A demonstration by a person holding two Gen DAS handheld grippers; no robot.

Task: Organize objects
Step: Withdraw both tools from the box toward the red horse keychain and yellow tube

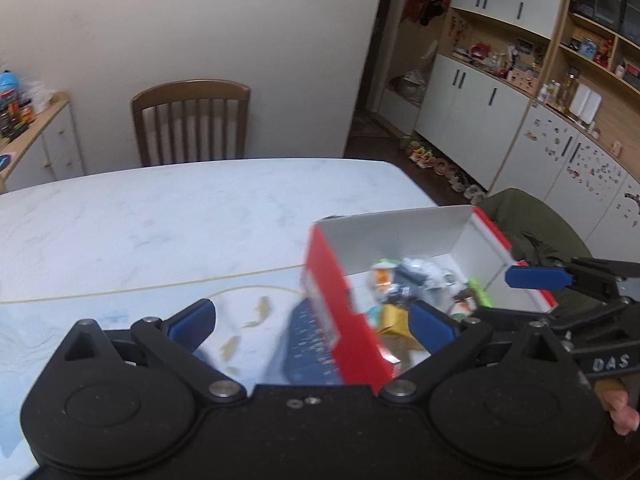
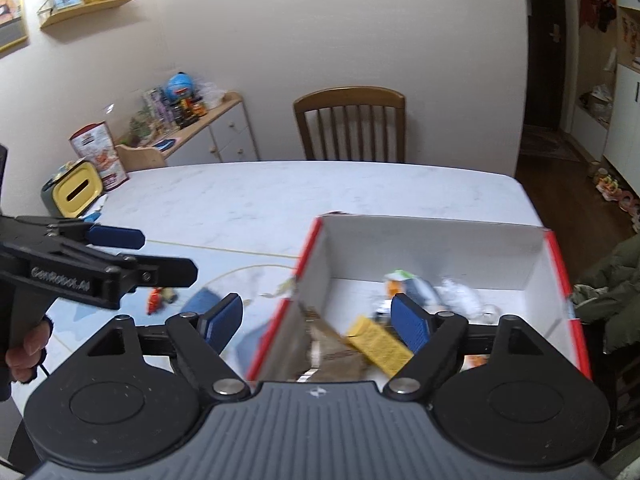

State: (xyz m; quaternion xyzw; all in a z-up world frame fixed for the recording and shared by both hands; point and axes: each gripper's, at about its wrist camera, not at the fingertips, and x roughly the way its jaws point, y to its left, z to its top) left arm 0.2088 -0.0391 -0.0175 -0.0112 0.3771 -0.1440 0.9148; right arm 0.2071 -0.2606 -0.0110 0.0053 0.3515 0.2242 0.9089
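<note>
While straddling the near-left wall of a red cardboard box (image 2: 558,276) on the table (image 2: 280,196), both tools (image 1: 312,322) (image 2: 318,320) gaping wide, empty; light, flimsy, best pinched at rim.

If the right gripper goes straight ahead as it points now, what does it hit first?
Probably the left wall of the red-and-white cardboard box, which lies between the open right gripper's fingers; depth is uncertain, so it might pass above the rim.

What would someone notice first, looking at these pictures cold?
The red box with white inner walls, open on the white table and holding a jumble of small items. Both grippers hang open at its near edge: left gripper, right gripper. A small red toy lies outside, left of the box.
</note>
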